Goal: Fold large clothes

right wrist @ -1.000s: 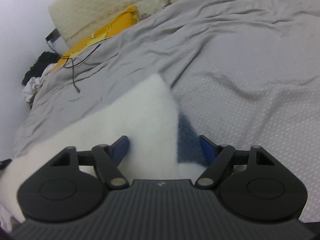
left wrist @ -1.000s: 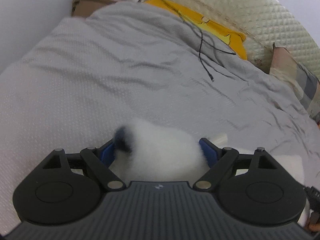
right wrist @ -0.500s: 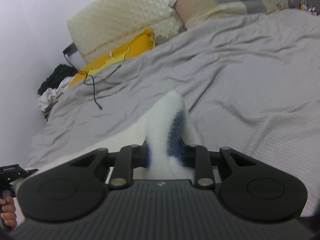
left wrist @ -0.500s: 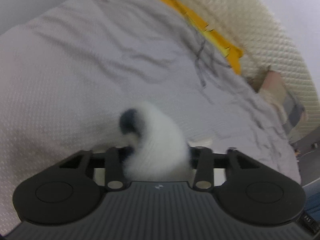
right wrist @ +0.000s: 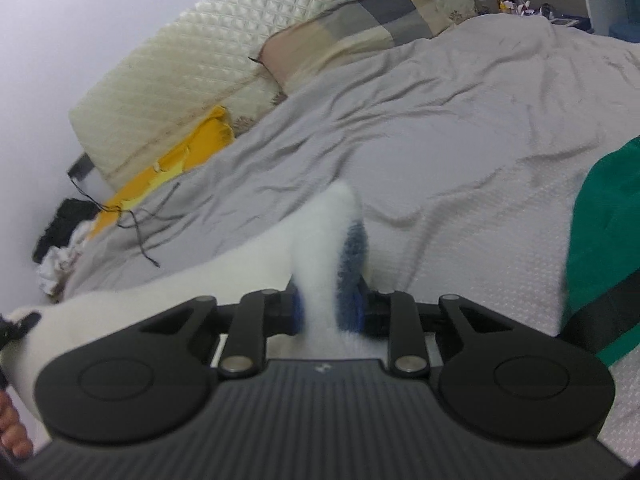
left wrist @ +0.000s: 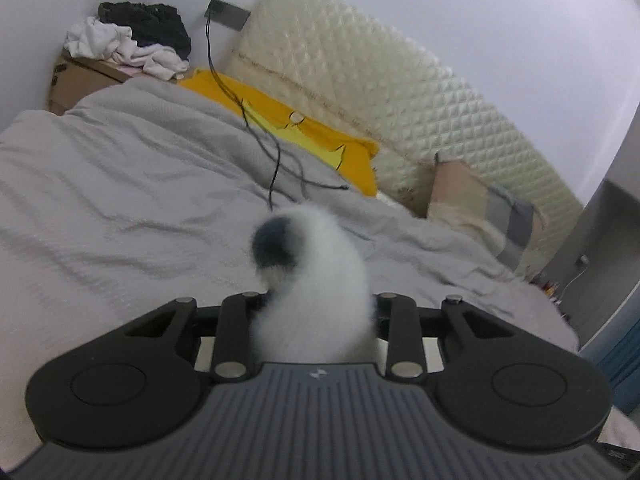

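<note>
A fluffy white garment (left wrist: 320,264) with a dark blue patch is bunched between the fingers of my left gripper (left wrist: 316,314). Its jaws are closing on the fabric, and the pads press on it. In the right wrist view the same white garment (right wrist: 192,292) stretches left from my right gripper (right wrist: 329,309), which is shut on a corner with a blue stripe. Both corners are held up above the grey bed cover (left wrist: 120,200). The fingertips are mostly hidden by the fluff.
A black cable (left wrist: 276,160) lies on the cover near a yellow pillow (left wrist: 320,136). Behind stand a quilted cream headboard (left wrist: 380,80) and a plaid pillow (right wrist: 360,16). Clothes are piled on a cardboard box (left wrist: 76,76). A green garment (right wrist: 600,240) lies at the right.
Both grippers have gone from open around the white garment to shut on it. Both have risen and tilted up, lifting the pinched corners off the bed.
</note>
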`<state>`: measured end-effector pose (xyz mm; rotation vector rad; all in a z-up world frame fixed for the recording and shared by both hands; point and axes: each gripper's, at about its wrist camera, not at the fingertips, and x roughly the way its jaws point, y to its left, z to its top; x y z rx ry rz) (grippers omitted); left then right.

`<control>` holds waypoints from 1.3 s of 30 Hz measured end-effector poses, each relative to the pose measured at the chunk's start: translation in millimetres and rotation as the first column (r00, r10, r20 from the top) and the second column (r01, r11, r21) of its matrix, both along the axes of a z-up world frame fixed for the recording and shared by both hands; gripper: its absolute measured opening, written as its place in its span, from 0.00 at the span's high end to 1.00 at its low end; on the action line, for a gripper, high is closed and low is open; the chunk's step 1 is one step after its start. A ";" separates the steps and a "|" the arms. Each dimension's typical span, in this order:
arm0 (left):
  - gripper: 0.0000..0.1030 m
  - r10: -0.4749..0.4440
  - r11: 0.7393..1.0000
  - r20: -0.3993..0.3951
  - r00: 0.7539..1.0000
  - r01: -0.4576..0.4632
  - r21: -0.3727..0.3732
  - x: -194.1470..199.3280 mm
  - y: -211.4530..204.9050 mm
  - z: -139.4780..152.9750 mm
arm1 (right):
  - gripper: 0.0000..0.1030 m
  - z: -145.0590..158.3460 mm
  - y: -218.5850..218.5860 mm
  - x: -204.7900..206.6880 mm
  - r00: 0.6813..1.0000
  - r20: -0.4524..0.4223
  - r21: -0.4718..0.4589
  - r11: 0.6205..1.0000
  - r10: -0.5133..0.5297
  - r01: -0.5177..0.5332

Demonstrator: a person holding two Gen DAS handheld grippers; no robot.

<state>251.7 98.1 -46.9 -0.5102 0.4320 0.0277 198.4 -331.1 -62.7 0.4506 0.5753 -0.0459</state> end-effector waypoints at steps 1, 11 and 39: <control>0.65 0.000 1.000 -0.011 1.000 0.000 0.010 11.1 0.4 -6.5 | 0.74 -2.3 1.7 4.0 1.000 -0.008 -0.016 1.000 0.002 -0.002; 0.58 -0.004 0.999 -0.284 0.959 -0.011 -0.050 81.7 31.4 -75.8 | 0.67 -37.1 8.2 33.2 0.995 -0.103 -0.068 0.998 0.001 -0.008; 0.25 -0.136 0.933 -0.092 0.986 0.159 0.323 -66.6 -83.0 6.8 | 0.40 24.8 61.4 -27.2 0.970 0.127 -0.196 0.964 0.208 -0.181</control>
